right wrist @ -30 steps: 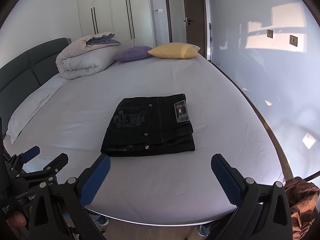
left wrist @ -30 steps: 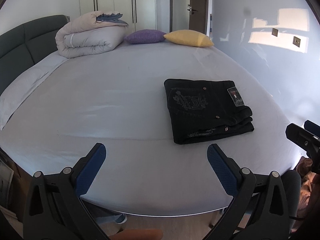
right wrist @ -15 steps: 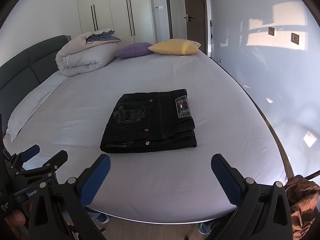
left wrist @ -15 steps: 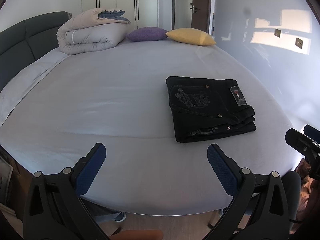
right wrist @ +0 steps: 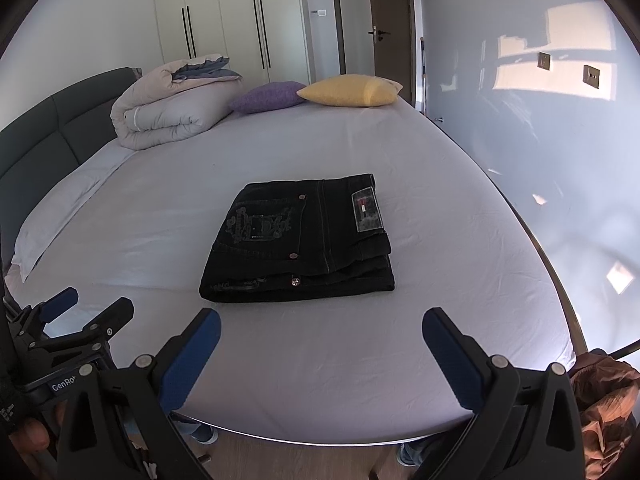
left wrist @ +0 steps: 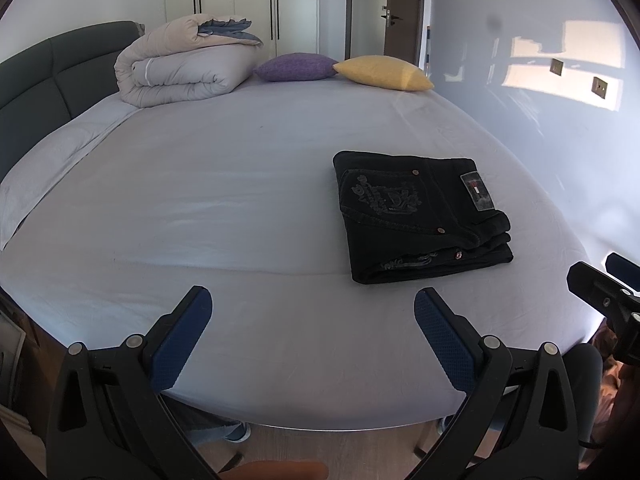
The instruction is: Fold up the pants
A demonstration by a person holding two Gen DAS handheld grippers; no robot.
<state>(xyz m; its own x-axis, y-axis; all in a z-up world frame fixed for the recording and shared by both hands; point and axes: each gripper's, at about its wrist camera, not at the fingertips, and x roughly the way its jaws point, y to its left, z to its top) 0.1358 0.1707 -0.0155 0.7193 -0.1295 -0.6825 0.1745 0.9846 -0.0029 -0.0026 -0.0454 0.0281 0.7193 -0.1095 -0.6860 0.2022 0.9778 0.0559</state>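
Black pants [left wrist: 420, 216] lie folded in a neat rectangle on the bed's pale sheet [left wrist: 240, 184], toward the right front; they also show in the right wrist view [right wrist: 304, 240]. My left gripper [left wrist: 312, 320] is open and empty near the bed's front edge, left of the pants. My right gripper [right wrist: 320, 340] is open and empty, in front of the pants and apart from them. The right gripper also shows at the right edge of the left wrist view [left wrist: 608, 292], and the left gripper at the left edge of the right wrist view [right wrist: 80, 320].
A rolled duvet [left wrist: 184, 68], a purple cushion [left wrist: 296, 66] and a yellow cushion [left wrist: 384, 72] sit at the head of the bed by a dark headboard [left wrist: 48, 68]. A wall runs along the right [right wrist: 560, 140]. Brown cloth [right wrist: 600, 400] lies beside the bed's front right corner.
Both grippers have drawn back and tilted slightly, so the pants sit a little farther up in both views. The pants have not moved on the bed.
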